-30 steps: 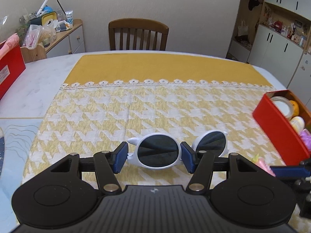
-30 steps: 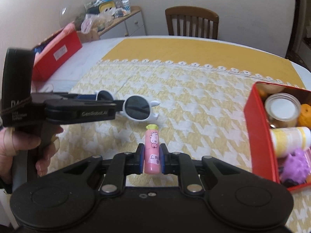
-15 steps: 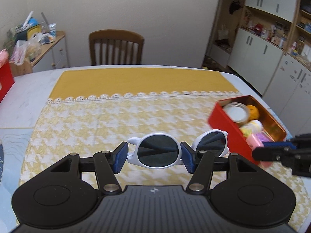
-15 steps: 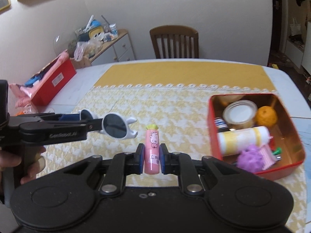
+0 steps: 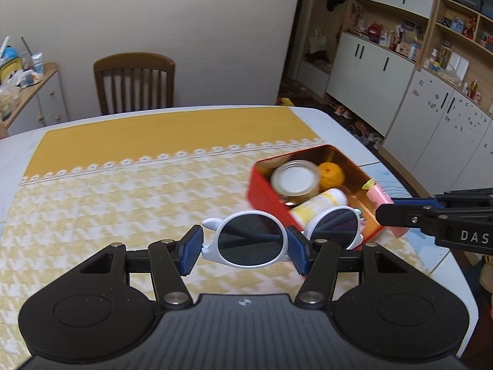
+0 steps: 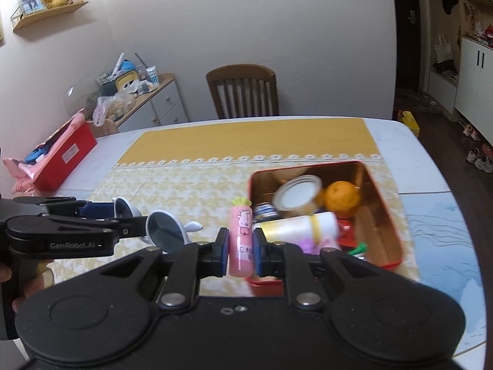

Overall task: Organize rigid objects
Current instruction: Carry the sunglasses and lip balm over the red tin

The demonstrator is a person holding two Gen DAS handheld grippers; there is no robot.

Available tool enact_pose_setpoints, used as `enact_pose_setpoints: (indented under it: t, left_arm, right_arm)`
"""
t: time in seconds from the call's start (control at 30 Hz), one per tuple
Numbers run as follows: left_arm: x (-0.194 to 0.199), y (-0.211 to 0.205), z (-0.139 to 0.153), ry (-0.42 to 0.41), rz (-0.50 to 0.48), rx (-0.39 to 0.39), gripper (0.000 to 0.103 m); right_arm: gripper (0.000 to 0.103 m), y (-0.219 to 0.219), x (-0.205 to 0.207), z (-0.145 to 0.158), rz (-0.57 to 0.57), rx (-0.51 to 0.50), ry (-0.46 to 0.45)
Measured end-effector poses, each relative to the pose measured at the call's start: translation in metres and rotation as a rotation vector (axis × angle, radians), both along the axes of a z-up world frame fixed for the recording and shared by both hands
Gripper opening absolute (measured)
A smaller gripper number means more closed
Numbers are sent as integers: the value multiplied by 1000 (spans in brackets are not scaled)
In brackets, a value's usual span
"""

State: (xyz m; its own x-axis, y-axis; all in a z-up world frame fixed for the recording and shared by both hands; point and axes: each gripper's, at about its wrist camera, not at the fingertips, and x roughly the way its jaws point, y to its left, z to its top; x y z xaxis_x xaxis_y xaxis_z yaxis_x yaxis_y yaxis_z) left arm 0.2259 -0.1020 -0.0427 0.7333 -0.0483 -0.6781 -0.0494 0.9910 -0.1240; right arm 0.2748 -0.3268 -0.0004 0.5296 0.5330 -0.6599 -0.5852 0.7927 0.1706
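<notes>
My left gripper [image 5: 245, 248] is shut on white sunglasses [image 5: 252, 239] with dark lenses, held in the air above the yellow cloth, just left of the red tin [image 5: 265, 191]. They also show in the right wrist view [image 6: 163, 229]. My right gripper [image 6: 241, 251] is shut on a pink tube [image 6: 241, 240] with a cartoon print, held upright over the near left corner of the red tin [image 6: 385, 203]. The tin holds a jar [image 6: 297, 197], an orange [image 6: 342, 197], a yellow-white bottle [image 6: 295, 226] and small items.
A yellow patterned cloth [image 5: 107, 191] covers the white table. A wooden chair [image 6: 243, 92] stands at the far side. A second red box [image 6: 66, 154] with pink items sits at the far left. The table's right edge [image 5: 456, 259] is close to the tin.
Both grippers have moved right towards the red tin, each carrying its object. The pink tube now hangs over the tin's near corner; the sunglasses are beside the tin.
</notes>
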Motion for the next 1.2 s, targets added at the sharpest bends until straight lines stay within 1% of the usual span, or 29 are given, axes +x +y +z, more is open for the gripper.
enact_pose_setpoints:
  t: [0.27, 0.4, 0.53, 0.83, 1.07, 1.2]
  left_arm:
    - [32, -40, 2, 4, -14, 8, 58]
    - [50, -57, -5, 21, -20, 26, 58]
    - [70, -68, -16, 58, -1, 19, 58]
    - [112, -81, -28, 80, 62, 18, 58]
    - [139, -92, -42, 97, 87, 54, 58]
    - [149, -97, -47, 106, 93, 56, 58]
  right_arm:
    - [15, -40, 21, -6, -19, -9, 1]
    - [15, -55, 35, -11, -23, -30, -3]
    - [15, -62, 47, -21, -25, -67, -7]
    - [15, -55, 75, -45, 3, -127, 4]
    - [15, -44, 91, -59, 31, -173, 3]
    - [15, -38, 98, -65, 51, -193, 4]
